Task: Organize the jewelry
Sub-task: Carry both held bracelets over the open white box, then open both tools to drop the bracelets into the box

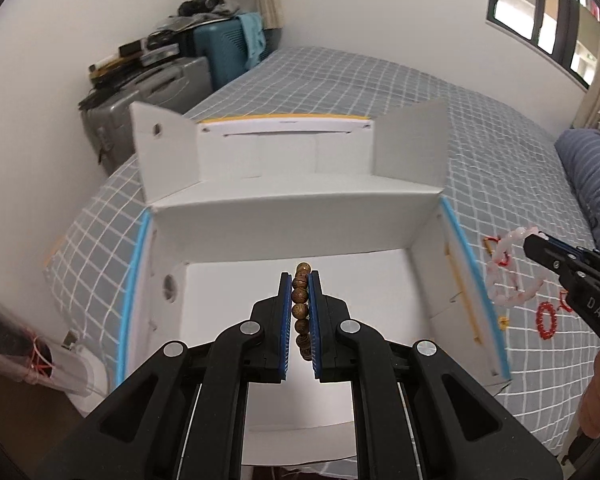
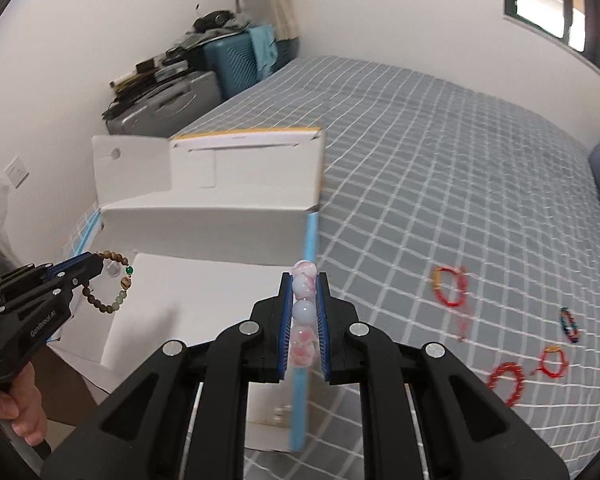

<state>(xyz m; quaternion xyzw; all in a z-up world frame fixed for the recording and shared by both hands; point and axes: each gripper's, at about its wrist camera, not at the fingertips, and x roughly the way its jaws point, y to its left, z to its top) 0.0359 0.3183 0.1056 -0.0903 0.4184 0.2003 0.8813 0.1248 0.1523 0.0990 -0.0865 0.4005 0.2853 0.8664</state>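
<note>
My left gripper (image 1: 300,280) is shut on a brown wooden bead bracelet (image 1: 301,304) and holds it above the inside of the open white box (image 1: 284,224). In the right wrist view that left gripper (image 2: 96,260) is at the left, with the bracelet (image 2: 118,280) hanging from it over the box (image 2: 204,216). My right gripper (image 2: 303,280) is shut on a pink and white bead bracelet (image 2: 303,312) over the box's right blue-edged wall. In the left wrist view the right gripper (image 1: 534,238) holds the pink bracelet (image 1: 504,272) right of the box.
Several red string bracelets (image 2: 450,286) and a dark multicoloured one (image 2: 569,325) lie on the grey checked bedspread (image 2: 440,160) right of the box. Suitcases (image 1: 168,84) stand by the far wall. The box's open flaps (image 1: 160,148) stand upright at the back.
</note>
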